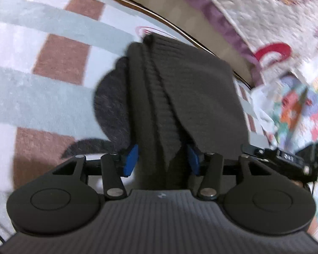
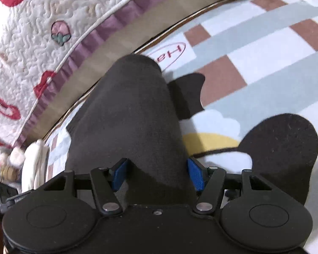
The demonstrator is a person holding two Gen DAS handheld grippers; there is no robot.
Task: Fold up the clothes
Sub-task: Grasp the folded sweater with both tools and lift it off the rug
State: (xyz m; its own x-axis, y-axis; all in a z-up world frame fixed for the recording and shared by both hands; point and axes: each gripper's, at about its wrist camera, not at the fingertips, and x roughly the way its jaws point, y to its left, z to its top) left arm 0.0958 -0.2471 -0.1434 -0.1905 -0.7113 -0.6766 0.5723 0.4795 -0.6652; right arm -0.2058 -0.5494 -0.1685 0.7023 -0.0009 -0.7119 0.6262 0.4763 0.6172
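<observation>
A dark grey knit garment [image 1: 180, 97] hangs bunched between the blue pads of my left gripper [image 1: 162, 158], its ribbed edge running down the middle. The left jaws are closed in on the thick cloth. In the right wrist view the same dark garment [image 2: 129, 114] lies between the blue pads of my right gripper [image 2: 156, 175], which holds another part of it. Both grippers hold the garment above a checked blanket [image 1: 42, 74]. My right gripper also shows at the right edge of the left wrist view [image 1: 286, 158].
The blanket [image 2: 254, 48] has grey, white and brown checks and black cartoon shapes [image 2: 282, 148]. A quilted white cover with a purple frill [image 2: 42, 31] and a tan bed edge [image 1: 169, 6] lie behind. A floral cloth [image 1: 301, 110] is at the right. Soft toys [image 2: 21, 160] sit at the left.
</observation>
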